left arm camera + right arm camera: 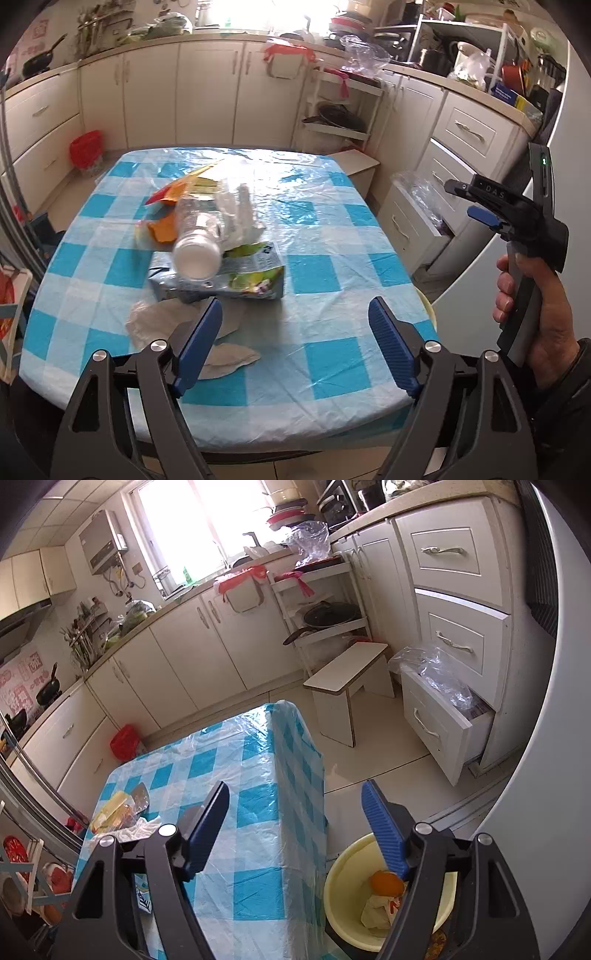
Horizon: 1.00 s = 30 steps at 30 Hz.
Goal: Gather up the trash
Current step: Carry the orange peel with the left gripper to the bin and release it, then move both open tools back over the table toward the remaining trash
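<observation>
Cream kitchen cabinets run along the far walls, and bright window light washes out the counter beneath it. Nearer me stands the worktop (321,236), covered in a blue-and-white check cloth under clear plastic film.

From the left wrist view, I see my left gripper (295,325) low over the near edge of the worktop, its blue fingers (201,341) spread wide apart with nothing between them. Just beyond them the trash lies in a heap toward the left half of the worktop: a clear plastic bottle (197,243) on its side, blurred, with its white end toward me, resting on a flattened drink carton (255,275). Behind the bottle sit crumpled white plastic (240,214) and yellow and orange wrappers (177,190). Pale paper scraps (229,360) lie close to the left finger, partly behind it. At the right edge of this view a hand (532,314) holds the right gripper (461,201) by its handle, off the side of the worktop.

From the right wrist view, the right gripper's fingers (384,830) also stand apart and hold nothing. One finger sits over the worktop's corner, the other over a pale yellow bin (347,882) on the floor just beside the worktop. Inside the bin lie an orange piece (386,882), possibly peel, and a crumpled white wrapper (376,910). A small white stool (347,675) stands on the tiled floor beyond, near an open drawer (439,723) lined with clear plastic.
</observation>
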{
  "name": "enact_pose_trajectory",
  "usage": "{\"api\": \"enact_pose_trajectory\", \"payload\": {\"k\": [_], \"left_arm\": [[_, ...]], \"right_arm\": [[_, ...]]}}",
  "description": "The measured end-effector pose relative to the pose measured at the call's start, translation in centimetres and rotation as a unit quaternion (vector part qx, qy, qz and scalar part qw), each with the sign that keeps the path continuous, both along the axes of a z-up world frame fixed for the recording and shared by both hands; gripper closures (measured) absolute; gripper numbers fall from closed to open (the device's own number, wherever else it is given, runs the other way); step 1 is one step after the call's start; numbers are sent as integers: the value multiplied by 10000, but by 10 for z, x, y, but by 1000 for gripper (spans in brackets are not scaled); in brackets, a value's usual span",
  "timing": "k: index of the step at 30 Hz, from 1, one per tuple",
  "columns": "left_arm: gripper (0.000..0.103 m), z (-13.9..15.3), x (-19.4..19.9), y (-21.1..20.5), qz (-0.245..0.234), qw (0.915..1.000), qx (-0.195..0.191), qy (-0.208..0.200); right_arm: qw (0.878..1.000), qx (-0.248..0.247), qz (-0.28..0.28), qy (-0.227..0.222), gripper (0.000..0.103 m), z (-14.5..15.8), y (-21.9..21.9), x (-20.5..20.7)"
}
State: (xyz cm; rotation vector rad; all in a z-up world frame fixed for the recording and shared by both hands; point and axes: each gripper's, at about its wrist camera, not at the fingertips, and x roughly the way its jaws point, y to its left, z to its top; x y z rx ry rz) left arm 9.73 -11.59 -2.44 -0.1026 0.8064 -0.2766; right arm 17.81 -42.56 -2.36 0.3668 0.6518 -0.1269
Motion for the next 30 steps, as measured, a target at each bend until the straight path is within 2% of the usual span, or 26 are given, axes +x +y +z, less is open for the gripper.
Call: {"api": "enact_pose_trajectory", "payload": {"k": [9, 21, 26, 28, 30], "left_arm": [[20, -7, -10, 54, 580, 9981, -90, 177], [19, -26, -8, 82, 1014, 9937, 43, 470], [19, -34, -6, 86, 1085, 9923, 120, 579], [19, -36, -6, 86, 1071, 9924, 120, 601], [19, -38, -6, 85, 1032, 9927, 141, 613]], "right_arm": [[9996, -169, 196, 126, 30, -3, 24, -4], [9978, -265, 581, 190, 28, -11, 56, -8], [9978, -157, 570, 312, 28, -15, 57, -3], [9980, 2, 611, 184, 27, -9, 59, -6], [9979, -129, 621, 109, 24, -4, 63, -9]]}}
